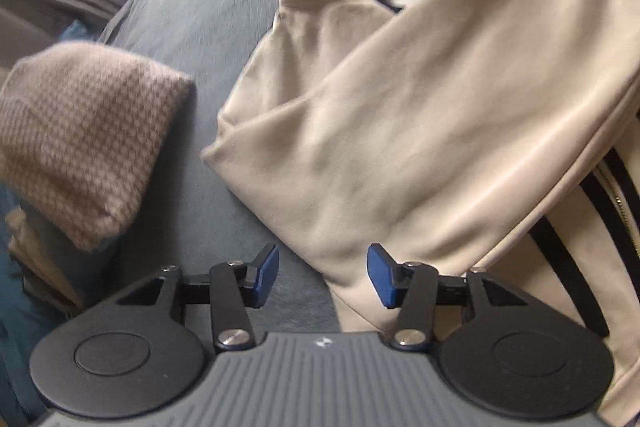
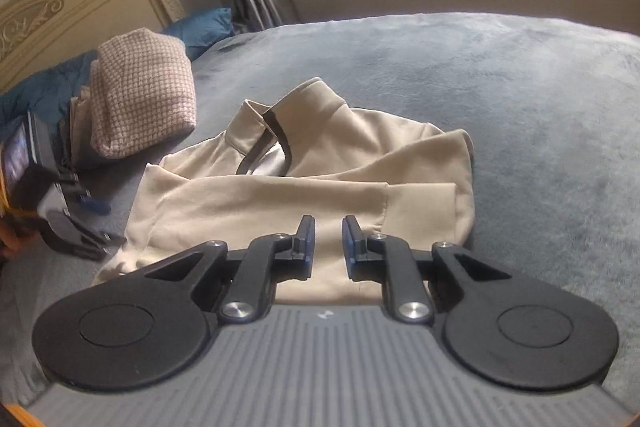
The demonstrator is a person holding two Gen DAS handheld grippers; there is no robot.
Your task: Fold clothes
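A beige zip-up jacket [image 1: 400, 131] with black zipper trim lies partly folded on the grey-blue bedspread [image 1: 200, 7], a sleeve laid across its chest. My left gripper [image 1: 323, 275] is open and empty, hovering at the jacket's near left edge. In the right wrist view the jacket [image 2: 320, 171] lies in the middle with its collar up. My right gripper [image 2: 329, 245] is open and empty just above the jacket's near hem. The left gripper [image 2: 92, 205] shows at the jacket's left side.
A folded pink houndstooth garment [image 1: 80, 131] sits left of the jacket, also in the right wrist view [image 2: 144, 95], on a stack of folded clothes. Blue pillows [image 2: 200, 27], a cream headboard [image 2: 80, 3], curtains and a window sill lie beyond. The bedspread [image 2: 520, 107] extends right.
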